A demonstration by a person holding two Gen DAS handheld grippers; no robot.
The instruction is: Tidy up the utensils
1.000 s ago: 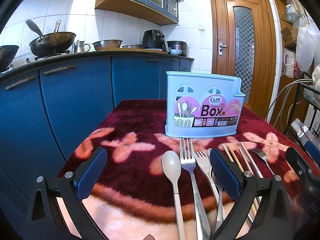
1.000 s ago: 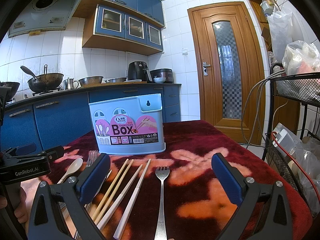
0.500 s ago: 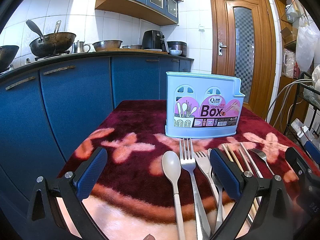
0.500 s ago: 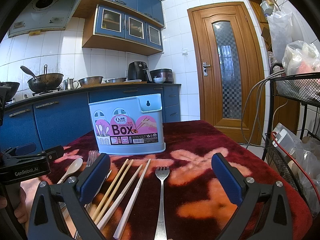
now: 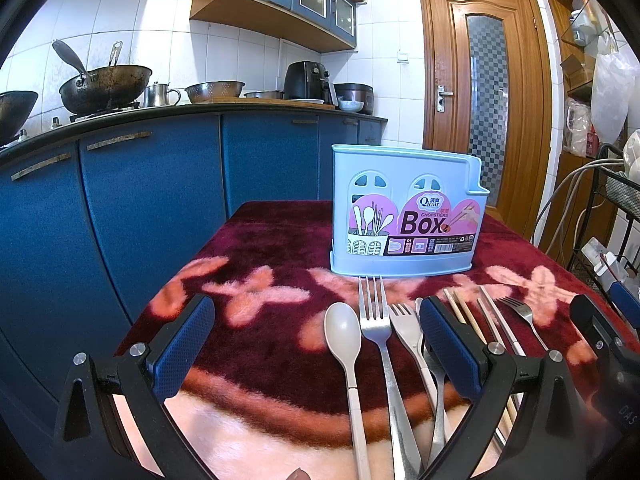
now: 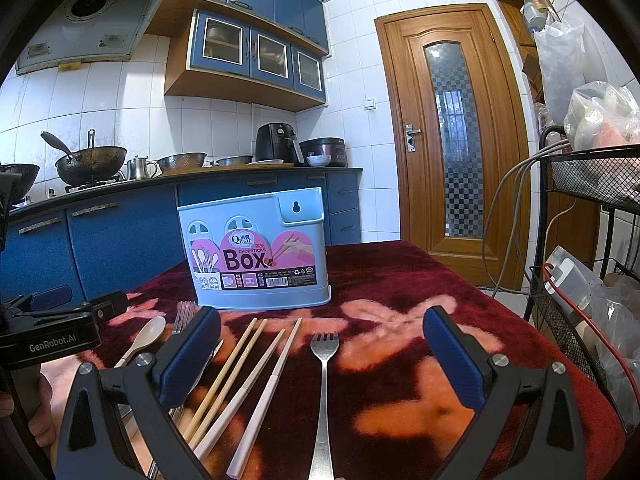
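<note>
Nothing had shifted over the last second: your left gripper and right gripper stayed spread wide, holding nothing, so sorting hadn't begun. The beige plastic spoon, steel forks and pale chopsticks lay flat before the light-blue plastic chopsticks box (standing upright). You had open red floral cloth rightward; its edge dropped near the wire rack.

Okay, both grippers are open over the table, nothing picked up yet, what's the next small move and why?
Probably lower the right gripper onto the lone fork and close on its handle. That fork lies almost centred between the open jaws, apart from the chopsticks, while the blue utensil box stands upright just behind. The left gripper faces a tighter cluster.
</note>
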